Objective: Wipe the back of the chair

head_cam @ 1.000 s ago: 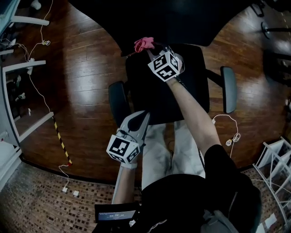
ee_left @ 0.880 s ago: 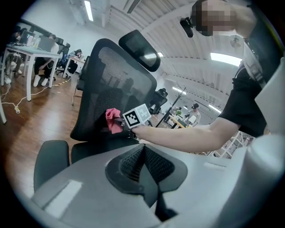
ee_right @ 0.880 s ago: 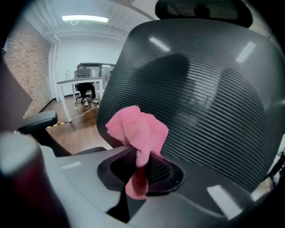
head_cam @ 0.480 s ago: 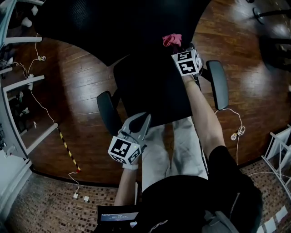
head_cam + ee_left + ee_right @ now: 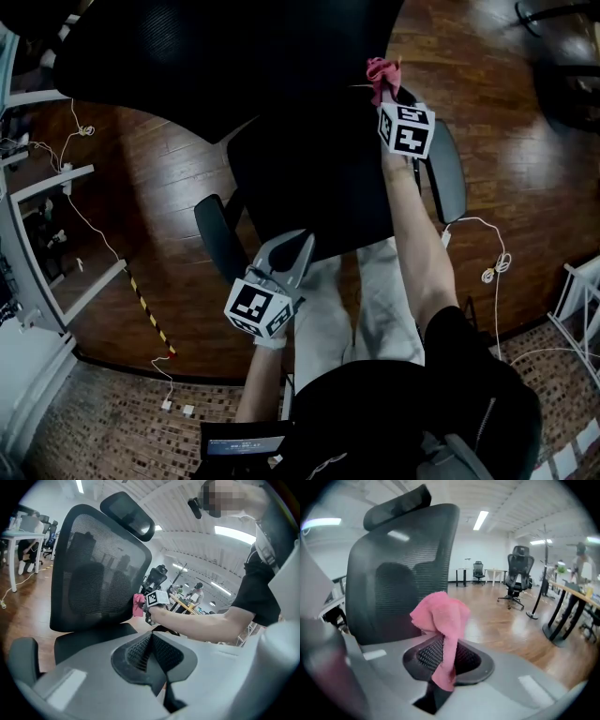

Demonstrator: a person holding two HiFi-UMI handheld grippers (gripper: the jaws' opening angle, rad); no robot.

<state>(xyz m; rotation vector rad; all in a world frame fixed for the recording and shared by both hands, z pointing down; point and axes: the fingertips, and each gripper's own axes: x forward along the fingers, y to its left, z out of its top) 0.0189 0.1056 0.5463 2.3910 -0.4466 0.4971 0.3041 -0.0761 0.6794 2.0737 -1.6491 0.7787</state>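
Wood floor [image 5: 169, 187] office: right gripper [image 5: 443, 653] fingers pinched a soft, light-looking pink cloth [image 5: 440, 616] by its bunched middle at the mesh chair back's [image 5: 403, 564] right edge; left gripper [image 5: 150, 653] fingers were closed, empty.

pink cloth [image 5: 382, 75] farther right along the chair back [image 5: 234, 56]

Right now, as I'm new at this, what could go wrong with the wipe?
1. The right tool pinches only a narrow tail of the cloth, which might pull out under rubbing.
2. The cloth sits at the backrest's side edge, so a stroke may slip off.
3. The left tool is shut, empty and off the chair, which may swivel when pushed.
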